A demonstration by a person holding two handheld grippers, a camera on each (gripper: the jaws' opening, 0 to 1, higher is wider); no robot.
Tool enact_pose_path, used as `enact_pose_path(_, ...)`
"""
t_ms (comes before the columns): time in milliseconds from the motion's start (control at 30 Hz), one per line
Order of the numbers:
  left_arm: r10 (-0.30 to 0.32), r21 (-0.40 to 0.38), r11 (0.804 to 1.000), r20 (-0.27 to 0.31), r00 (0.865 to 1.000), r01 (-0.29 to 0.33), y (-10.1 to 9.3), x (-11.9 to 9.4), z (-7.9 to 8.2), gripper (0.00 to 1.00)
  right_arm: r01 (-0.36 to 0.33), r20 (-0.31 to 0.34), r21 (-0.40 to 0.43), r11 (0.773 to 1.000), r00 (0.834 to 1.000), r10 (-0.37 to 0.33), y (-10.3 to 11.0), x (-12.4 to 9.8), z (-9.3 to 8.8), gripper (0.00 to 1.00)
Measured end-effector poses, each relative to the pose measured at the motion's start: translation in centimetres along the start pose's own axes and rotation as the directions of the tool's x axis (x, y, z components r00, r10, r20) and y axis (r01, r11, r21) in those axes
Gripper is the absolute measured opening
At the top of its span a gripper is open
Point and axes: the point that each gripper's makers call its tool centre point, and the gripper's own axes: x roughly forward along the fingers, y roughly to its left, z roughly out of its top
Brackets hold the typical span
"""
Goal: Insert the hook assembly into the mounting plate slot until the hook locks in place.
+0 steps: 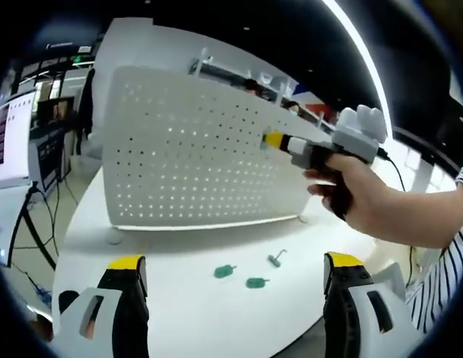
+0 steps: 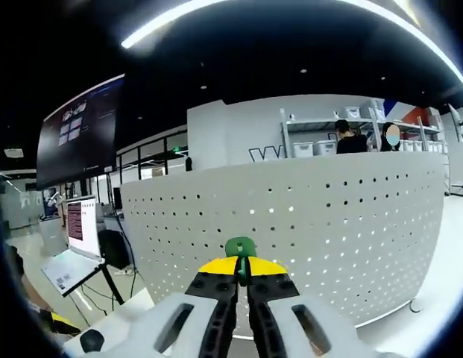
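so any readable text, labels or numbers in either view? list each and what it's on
None can be read for certain.
Large dark letters on the back wall: cut off behind the pegboard, maybe "VV", unsure.
Wall screen: small bright marks, too blurred.
Laptop screen: lines of text, too small.
Monitor at the left gripper view's edge: blurred.
Pegboard, green hook in the right gripper, hooks on the table: no markings seen.

1. Left tool [image 1: 235, 280]: black jaws tipped yellow, carried on pale grey slotted frames.
2. Right tool [image 2: 242, 274]: same black jaws, yellow tips, white slotted body.
3. Behind it, a black cable [image 1: 394, 168] and a striped sleeve [image 1: 456, 246].
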Motion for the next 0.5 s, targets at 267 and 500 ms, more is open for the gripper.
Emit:
enact_pose_path(267, 0.000, -0.008, 1.000, 0.005, 1.000, 0.000, -0.2, 0.2, 0.3, 1.00, 0.031, 0.027, 0.000, 1.000, 0.999, -0.031, -1.2, 1.1, 1.1, 0.00)
enact_pose_path(500, -0.001, -0.007, 1.000, -0.013, 1.000, 0.001, 0.0, 0.7, 0.3, 1.00, 0.063, 0.034, -0.003, 0.998, 0.997, -0.063, -2.5, 2.3, 1.2, 0.00)
